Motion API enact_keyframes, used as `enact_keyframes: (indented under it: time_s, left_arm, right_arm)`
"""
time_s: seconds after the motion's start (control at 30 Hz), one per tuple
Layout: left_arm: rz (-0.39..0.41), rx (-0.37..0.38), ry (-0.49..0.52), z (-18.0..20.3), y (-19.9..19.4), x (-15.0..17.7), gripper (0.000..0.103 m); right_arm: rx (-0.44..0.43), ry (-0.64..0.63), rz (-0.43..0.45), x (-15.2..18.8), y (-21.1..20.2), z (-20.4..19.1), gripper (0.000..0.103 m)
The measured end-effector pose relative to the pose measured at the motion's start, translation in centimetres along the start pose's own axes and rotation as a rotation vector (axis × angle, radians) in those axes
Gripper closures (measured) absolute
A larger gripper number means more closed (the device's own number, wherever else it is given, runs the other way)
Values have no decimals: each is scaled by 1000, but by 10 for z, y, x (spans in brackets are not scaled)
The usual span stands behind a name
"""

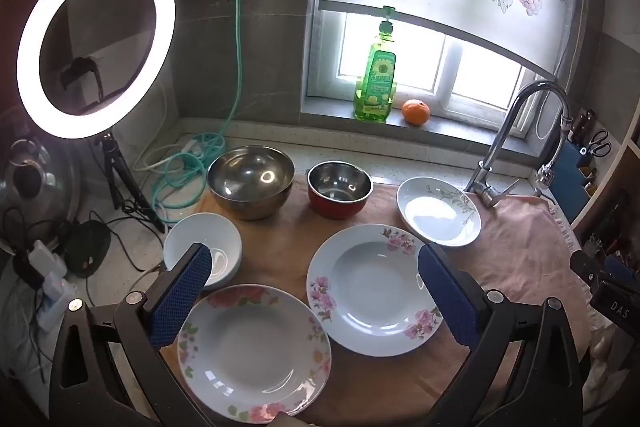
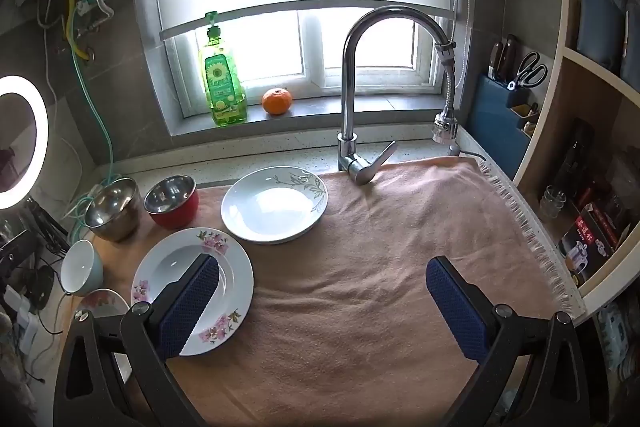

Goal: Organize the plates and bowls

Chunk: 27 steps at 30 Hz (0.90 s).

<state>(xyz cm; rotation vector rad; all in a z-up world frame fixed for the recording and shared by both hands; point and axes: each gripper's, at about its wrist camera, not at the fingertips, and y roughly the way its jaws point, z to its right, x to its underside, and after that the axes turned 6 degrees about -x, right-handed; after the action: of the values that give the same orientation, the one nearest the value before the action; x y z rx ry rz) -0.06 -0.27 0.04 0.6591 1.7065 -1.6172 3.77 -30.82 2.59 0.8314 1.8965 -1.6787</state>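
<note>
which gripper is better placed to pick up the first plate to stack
Left. The left gripper hangs open right over the two pink-flowered plates. The right gripper is open over mostly bare towel, with plates off to its left.

Home kitchen, chrome faucet [image 2: 352, 99], dish soap bottle [image 2: 222, 83] on windowsill, knife block [image 2: 504, 99], plates and bowls on countertop

A: The two bowls at the back, the large steel bowl [image 1: 251, 181] and the red-sided bowl [image 1: 339, 189]: polished metal inside, mirror-bright; the tap [image 2: 352, 99] is chromed too.

B: The flowered plates [image 1: 374, 287] look like glazed ceramic, glossy; beneath them a matt, nubbly peach towel [image 2: 380, 267]; the gripper pads [image 2: 456, 311] are dimpled blue rubber.
</note>
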Motion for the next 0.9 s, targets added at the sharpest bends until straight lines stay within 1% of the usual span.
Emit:
enact_keyframes:
  time_s: [0.03,0.07,0.23,0.3,0.43,0.5,0.9]
  left_arm:
    - [-23,10,-25,-5,2,-2,1]
    - [6,1,-16,-4,-1,0,1]
    - [8,12,-16,-4,-10,2,1]
    - [-13,-3,-33,-8,5,-1,1]
    - [-11,-1,-34,-9,6,-1,1]
    - [-10,-2,-38,-10,7,-1,1]
    - [-10,0,-50,-12,6,-1,1]
  right_arm:
    - [1,-1,-3,0,1,0,1]
    - [4,-2,-5,0,1,-1,1]
    - [2,-3,-23,-2,4,-2,1]
    - [6,-5,-22,-2,3,-4,1]
    - [11,-15,-23,4,-3,-3,1]
    - [1,-15,-24,-3,5,-5,1]
    - [1,-23,-23,-6,6,-7,1]
